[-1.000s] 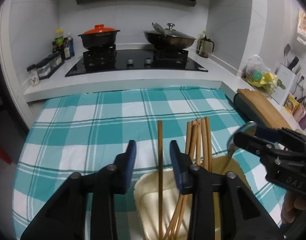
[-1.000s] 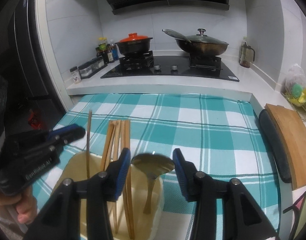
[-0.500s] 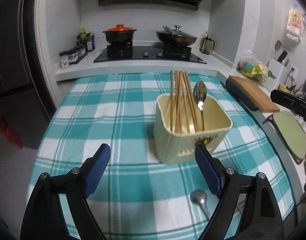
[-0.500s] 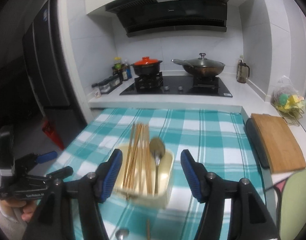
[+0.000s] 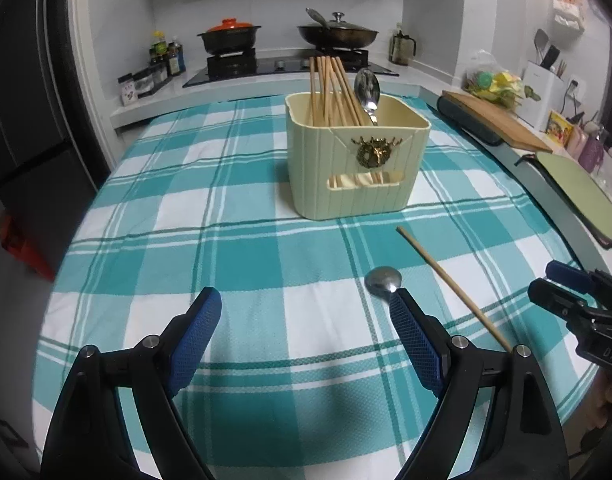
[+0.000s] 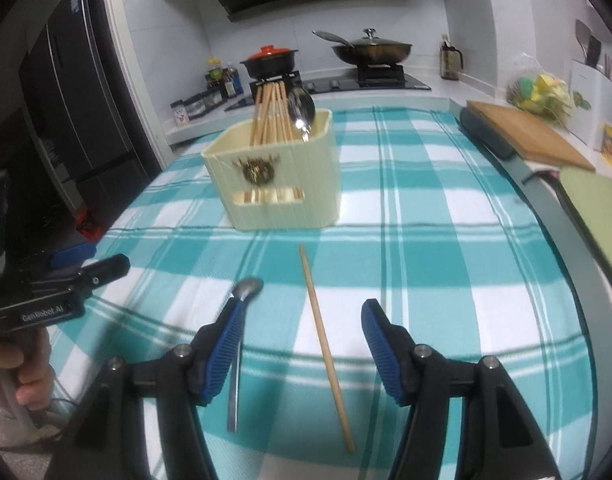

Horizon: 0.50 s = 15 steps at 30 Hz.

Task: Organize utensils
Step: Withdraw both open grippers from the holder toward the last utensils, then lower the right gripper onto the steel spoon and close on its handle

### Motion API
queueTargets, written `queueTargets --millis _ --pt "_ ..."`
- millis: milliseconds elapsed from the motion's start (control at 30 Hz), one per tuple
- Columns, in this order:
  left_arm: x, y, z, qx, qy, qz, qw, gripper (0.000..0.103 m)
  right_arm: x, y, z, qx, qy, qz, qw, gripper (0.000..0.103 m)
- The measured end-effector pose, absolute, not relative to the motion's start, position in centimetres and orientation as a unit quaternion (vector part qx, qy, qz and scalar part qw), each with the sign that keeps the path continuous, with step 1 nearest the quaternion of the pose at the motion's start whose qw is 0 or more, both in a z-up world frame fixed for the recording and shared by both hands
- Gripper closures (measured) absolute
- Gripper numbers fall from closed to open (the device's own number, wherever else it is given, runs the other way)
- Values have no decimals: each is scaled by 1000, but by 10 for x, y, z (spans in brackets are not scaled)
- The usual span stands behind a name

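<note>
A loose chopstick point(image 6: 325, 331) lies flat on the checked tabletop point(image 6: 446, 240), its long axis running near to far, tilted slightly left, between the spread fingers of the right tool point(image 6: 301, 340). Just left lies a spoon point(image 6: 237, 344), bowl pointing far. Beyond stands the cream holder point(image 5: 358, 160) with upright chopsticks point(image 5: 332, 92). The left tool point(image 5: 301, 336) is open too, empty.

A teal-and-white checked tablecloth point(image 5: 241, 208) covers the table. Behind it, on a black glass hob point(image 5: 265, 68), sit a black pot with an orange lid point(image 5: 229, 36) and a dark lidded wok point(image 5: 338, 34). A wooden chopping board point(image 6: 526, 132) lies at right.
</note>
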<state>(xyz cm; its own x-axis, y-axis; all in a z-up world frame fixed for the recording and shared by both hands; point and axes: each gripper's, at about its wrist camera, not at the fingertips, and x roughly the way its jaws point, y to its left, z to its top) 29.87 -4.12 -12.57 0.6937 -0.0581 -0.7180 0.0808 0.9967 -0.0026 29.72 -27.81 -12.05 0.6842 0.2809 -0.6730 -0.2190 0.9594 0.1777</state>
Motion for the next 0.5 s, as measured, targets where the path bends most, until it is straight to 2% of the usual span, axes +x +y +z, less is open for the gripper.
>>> queueTargets --millis 233,500 --pt "289 -43 -133 7 395 -43 918 16 272 -287 -139 28 375 108 920 41" --pt "273 -46 -166 -3 433 -65 899 16 245 -303 -161 -5 374 75 924 41"
